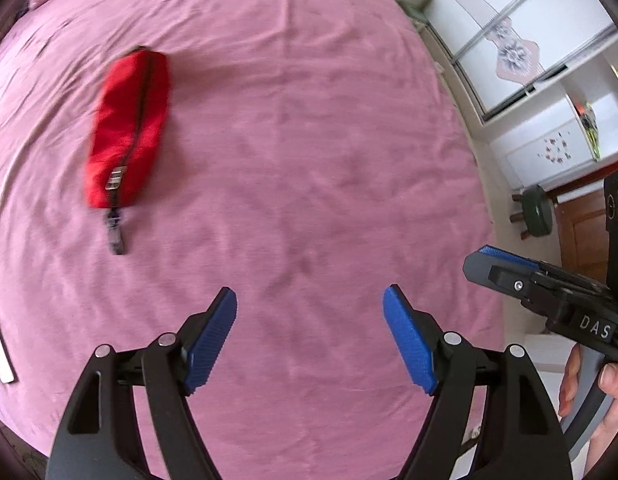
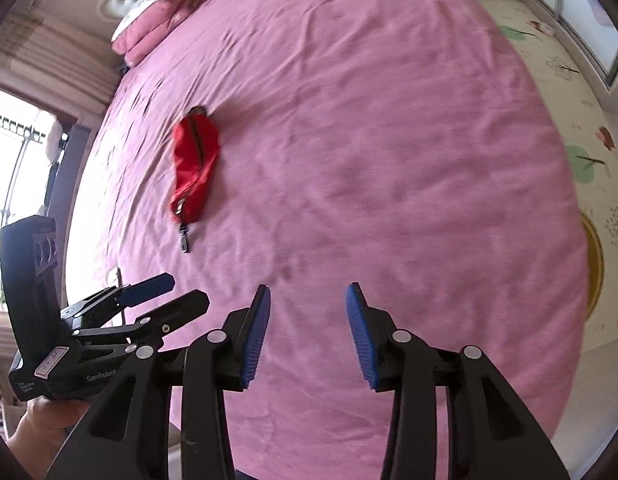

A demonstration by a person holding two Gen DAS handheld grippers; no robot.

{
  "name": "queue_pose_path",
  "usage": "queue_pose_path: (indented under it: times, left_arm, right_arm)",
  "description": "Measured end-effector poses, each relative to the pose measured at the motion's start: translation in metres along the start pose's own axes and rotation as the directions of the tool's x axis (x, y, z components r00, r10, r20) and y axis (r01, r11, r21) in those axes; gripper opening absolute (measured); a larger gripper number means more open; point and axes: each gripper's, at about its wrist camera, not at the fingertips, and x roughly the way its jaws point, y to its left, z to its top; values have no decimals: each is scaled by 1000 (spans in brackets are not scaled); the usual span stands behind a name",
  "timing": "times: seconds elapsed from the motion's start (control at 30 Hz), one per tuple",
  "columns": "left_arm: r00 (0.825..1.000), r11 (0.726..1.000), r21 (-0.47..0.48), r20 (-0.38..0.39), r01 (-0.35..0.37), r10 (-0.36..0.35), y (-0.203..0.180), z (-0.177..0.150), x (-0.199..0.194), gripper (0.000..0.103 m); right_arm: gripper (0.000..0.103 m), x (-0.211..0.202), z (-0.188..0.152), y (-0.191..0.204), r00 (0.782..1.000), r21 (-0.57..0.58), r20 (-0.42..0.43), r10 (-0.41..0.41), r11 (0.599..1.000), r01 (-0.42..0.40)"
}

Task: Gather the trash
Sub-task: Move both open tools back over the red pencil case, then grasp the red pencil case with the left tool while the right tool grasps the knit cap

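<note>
A red zip pouch (image 1: 129, 128) with a dark zipper and a metal clip lies on the pink bedsheet (image 1: 309, 140), up and left of my left gripper (image 1: 311, 298). That gripper hangs over bare sheet, open, with nothing between its blue pads. In the right wrist view the same pouch (image 2: 195, 168) lies ahead and to the left of my right gripper (image 2: 309, 291), which is open and holds nothing. The left gripper (image 2: 187, 290) shows at the lower left there, held by a hand. The right gripper (image 1: 475, 266) enters the left wrist view from the right edge.
A white strip (image 1: 1, 352) lies at the bed's left edge. Pink pillows (image 2: 157, 28) are stacked at the head of the bed. Beyond the bed's right side are a patterned floor mat (image 2: 581, 120), a dark stool (image 1: 537, 210) and a white wardrobe (image 1: 529, 60).
</note>
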Motion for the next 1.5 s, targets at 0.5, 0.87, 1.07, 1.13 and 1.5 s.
queue_pose_path:
  times: [0.5, 0.87, 1.07, 1.13, 1.5]
  left_arm:
    - [992, 986, -125, 33, -114, 119, 102, 26, -6, 80]
    - [984, 975, -134, 1, -175, 177, 134, 90, 36, 83]
    - [979, 969, -140, -36, -206, 203, 152, 118, 69, 83]
    - [976, 966, -143, -60, -215, 209, 157, 124, 84, 83]
    - [962, 949, -157, -82, -272, 262, 167, 140, 114, 66]
  right_arm:
    - [67, 69, 46, 87, 996, -130, -83, 24, 991, -35]
    - [67, 112, 101, 96, 991, -145, -131, 19, 989, -38]
    - [67, 137, 124, 92, 987, -146, -160, 16, 989, -40]
    - [67, 143, 131, 91, 986, -141, -166, 24, 989, -48]
    - [67, 158, 151, 85, 984, -130, -176, 37, 990, -60]
